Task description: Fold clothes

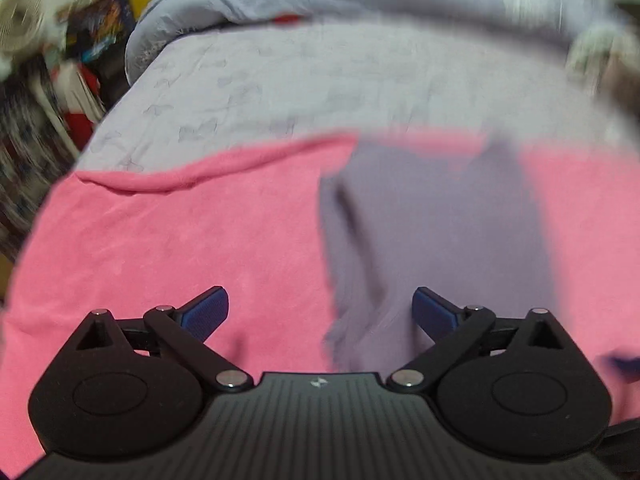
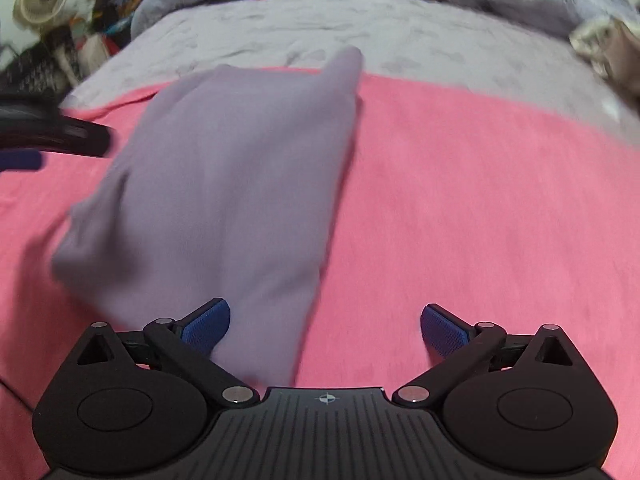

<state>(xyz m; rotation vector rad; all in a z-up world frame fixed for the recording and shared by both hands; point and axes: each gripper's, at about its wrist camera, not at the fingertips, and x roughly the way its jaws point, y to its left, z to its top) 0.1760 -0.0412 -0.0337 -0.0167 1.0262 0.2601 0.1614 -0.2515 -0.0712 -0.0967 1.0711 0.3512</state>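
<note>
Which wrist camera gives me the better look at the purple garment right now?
The right wrist view: the purple garment shows nearly whole on the pink blanket, with its far corner poking up. The left wrist view shows it blurrier, its near end hidden behind the open left gripper.

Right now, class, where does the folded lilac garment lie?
The folded lilac garment lies on the pink blanket, left of centre in the right wrist view, ahead of the open right gripper.

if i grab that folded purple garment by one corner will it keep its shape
Probably not: the purple garment looks soft and thin, so its layers would likely unfold and droop. It seems light. On the fuzzy pink blanket, pushing may bunch it rather than slide it.
</note>
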